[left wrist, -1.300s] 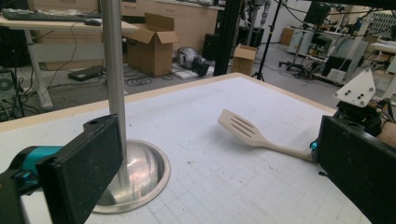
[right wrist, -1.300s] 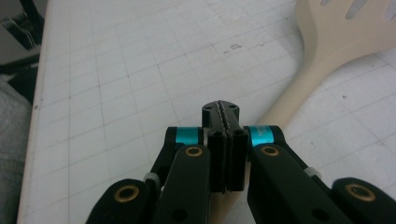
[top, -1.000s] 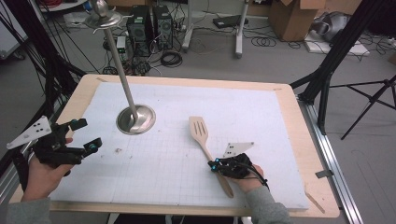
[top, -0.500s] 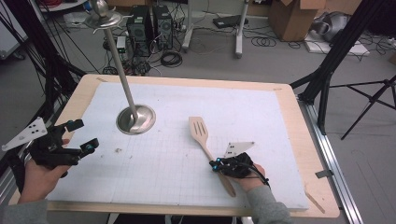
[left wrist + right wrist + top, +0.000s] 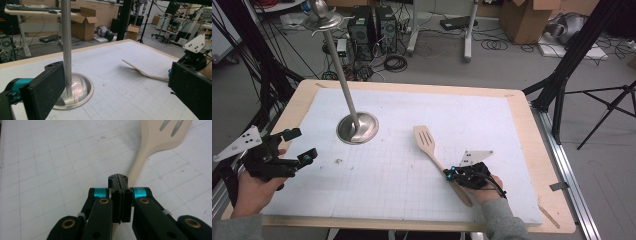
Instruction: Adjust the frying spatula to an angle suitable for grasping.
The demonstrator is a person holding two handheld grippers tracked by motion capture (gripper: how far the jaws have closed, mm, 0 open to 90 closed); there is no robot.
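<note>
My right jaws (image 5: 119,185) are pressed together over the handle of the light, stiff, smooth wooden spatula (image 5: 160,142), its slotted blade ahead of them on the desk (image 5: 422,100), while my left jaws (image 5: 296,146) hang wide open, empty.

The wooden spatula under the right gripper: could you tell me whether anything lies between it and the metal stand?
Nothing visible does. The wooden spatula lies flat on the white mat, its slotted blade toward the metal stand, with bare mat between them. The right gripper, jaws shut, sits over its handle.
</note>
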